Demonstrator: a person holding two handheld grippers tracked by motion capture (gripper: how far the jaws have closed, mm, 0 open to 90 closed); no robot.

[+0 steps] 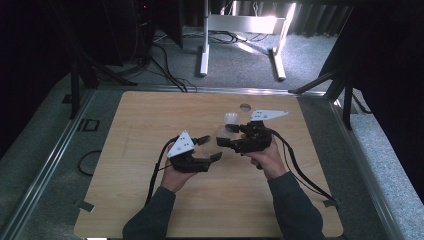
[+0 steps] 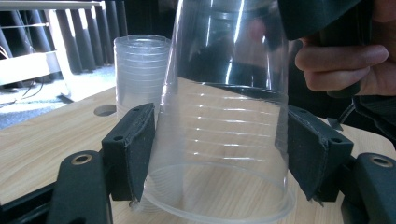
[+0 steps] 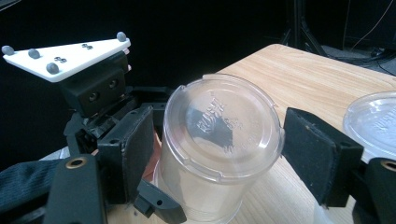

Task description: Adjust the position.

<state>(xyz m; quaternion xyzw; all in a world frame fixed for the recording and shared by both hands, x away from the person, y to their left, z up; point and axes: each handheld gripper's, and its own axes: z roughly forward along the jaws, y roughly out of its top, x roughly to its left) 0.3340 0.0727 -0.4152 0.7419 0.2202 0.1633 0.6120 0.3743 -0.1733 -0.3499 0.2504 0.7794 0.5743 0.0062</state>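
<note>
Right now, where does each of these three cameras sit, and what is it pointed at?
High view: above the table, looking down on both forearms and tools.
Left gripper view: on the left tool, facing an upturned clear cup between its jaws.
Right gripper view: on the right tool, over that cup's base.
Both share the cup.

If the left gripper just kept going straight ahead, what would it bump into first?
The upside-down clear cup standing right between the jaws of the left gripper. It would probably press against its side almost at once. The stack of cups stands farther back and off to one side, so likely it would miss that.
</note>
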